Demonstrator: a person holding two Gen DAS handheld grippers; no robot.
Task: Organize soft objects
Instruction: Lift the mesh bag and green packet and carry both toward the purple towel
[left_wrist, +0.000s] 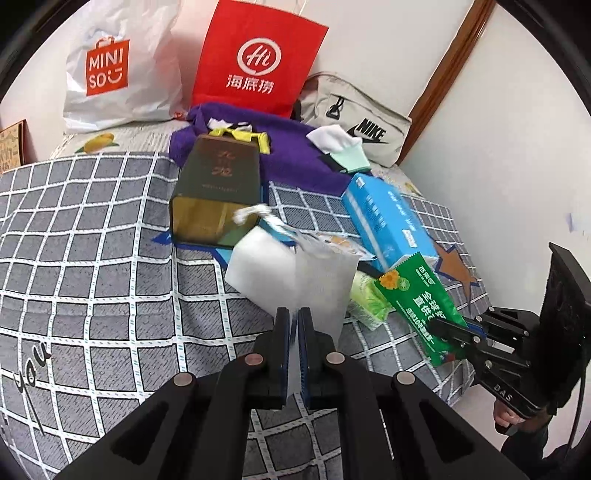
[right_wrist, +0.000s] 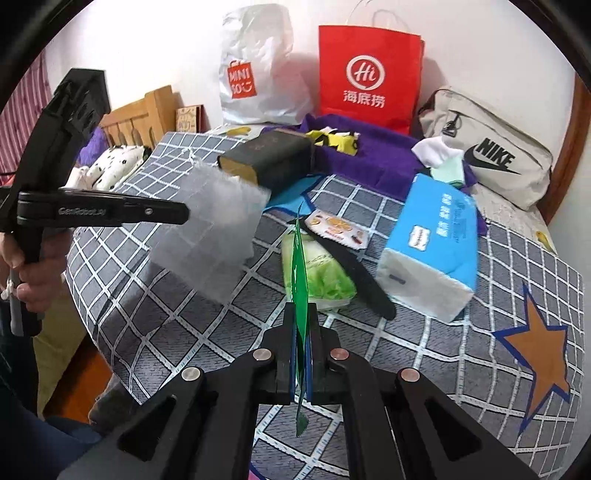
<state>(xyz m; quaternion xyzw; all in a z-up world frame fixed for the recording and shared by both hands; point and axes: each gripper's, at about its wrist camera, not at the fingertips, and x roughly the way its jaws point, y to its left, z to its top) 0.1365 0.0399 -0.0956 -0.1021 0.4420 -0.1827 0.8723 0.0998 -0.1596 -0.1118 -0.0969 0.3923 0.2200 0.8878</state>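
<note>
Grey bedspread (right_wrist: 443, 350) with white grid and orange star; flat green foil packet (right_wrist: 300, 266); translucent white mesh pouch (right_wrist: 214, 236); blue tissue pack (right_wrist: 432, 243).

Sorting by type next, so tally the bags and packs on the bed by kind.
Shopping bags: 2, white MINISO bag, red paper bag
Fabric bags: 1, Nike bag
Tissue packs: 2, blue pack, green pack
Total: 5

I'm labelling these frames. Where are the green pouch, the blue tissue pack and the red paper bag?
green pouch (left_wrist: 421, 299), left wrist view, on its printed front.
blue tissue pack (right_wrist: 439, 229), right wrist view, on its top face.
red paper bag (left_wrist: 258, 59), left wrist view, on its logo.
</note>
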